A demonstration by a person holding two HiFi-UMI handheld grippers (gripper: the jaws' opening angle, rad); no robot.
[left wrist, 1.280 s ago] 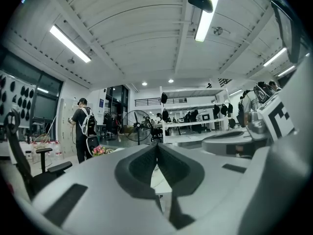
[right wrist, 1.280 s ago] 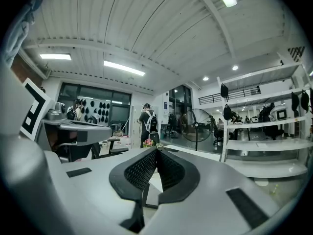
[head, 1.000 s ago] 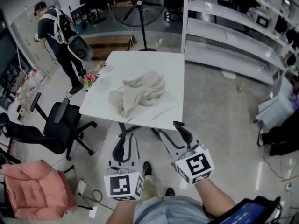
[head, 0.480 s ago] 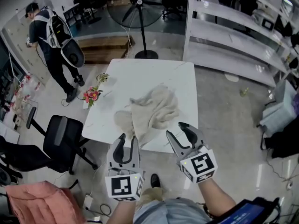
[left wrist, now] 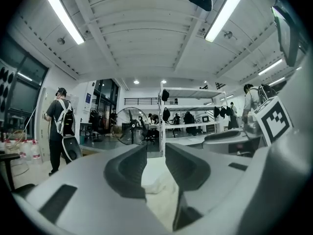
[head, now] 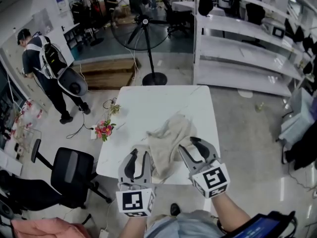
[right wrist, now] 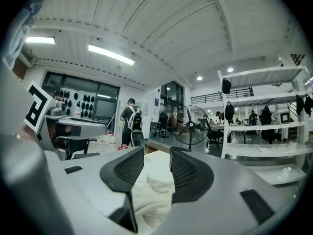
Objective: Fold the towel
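- Towel (head: 171, 142), cream and rumpled, lies heaped on the near half of the white table (head: 158, 103) in the head view and reaches as far as the table's near edge. We hold the left gripper (head: 138, 156) at the towel's near-left corner and the right gripper (head: 192, 145) at its near-right side, both pointing level across the table. A standing fan (head: 141, 21) is beyond the table, pink flowers (head: 105, 129) lie on the floor to its left, and a black office chair (head: 74, 175) stands nearer us.
- In the left gripper view, the left gripper (left wrist: 155, 153) has its jaws a narrow gap apart, and they have just been opening. The towel (left wrist: 159, 192) shows low in that gap and beneath it, and neither pad presses on the cloth.
- In the right gripper view, the right gripper (right wrist: 156, 155) has its jaws spread wider, though they have just been closing. Folds of the towel (right wrist: 151, 195) lie low between the meshed pads, which do not pinch them.
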